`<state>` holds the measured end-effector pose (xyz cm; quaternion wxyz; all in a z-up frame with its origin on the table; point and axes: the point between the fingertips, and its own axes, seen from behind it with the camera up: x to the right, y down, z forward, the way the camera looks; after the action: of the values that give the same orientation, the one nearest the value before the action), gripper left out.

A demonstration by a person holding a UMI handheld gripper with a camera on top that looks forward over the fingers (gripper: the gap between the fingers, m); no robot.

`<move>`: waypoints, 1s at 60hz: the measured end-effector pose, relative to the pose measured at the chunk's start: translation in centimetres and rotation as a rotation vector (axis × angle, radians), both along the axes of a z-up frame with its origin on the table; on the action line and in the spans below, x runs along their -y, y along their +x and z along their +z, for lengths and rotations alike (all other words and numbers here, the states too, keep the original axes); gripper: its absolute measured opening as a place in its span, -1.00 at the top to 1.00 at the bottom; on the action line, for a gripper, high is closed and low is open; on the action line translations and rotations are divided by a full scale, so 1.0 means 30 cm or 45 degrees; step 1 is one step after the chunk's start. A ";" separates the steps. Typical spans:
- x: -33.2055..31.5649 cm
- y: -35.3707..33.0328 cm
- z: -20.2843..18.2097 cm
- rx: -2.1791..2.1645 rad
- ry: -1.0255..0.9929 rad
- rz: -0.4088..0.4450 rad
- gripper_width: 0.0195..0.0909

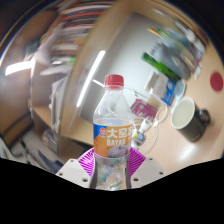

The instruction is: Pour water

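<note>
A clear plastic water bottle [111,125] with a red cap and an orange-and-blue label stands upright between my fingers, lifted off the table. My gripper [110,165] is shut on the bottle's lower body, the purple pads [90,158] pressing both sides. Just right of the bottle, beyond the fingers, stands a clear glass cup [148,118]. The bottle's base is hidden below the fingers.
A dark mug [189,120] sits on the wooden table [175,150] to the right of the glass. Boxes and clutter [165,62] lie further back on the table. A window frame and blurred shelves fill the far left.
</note>
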<state>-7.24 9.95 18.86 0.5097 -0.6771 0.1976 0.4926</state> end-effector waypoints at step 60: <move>-0.009 0.216 0.262 -0.406 0.089 0.166 0.44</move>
<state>-0.76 10.21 26.74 0.4621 -0.5836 0.2145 0.6324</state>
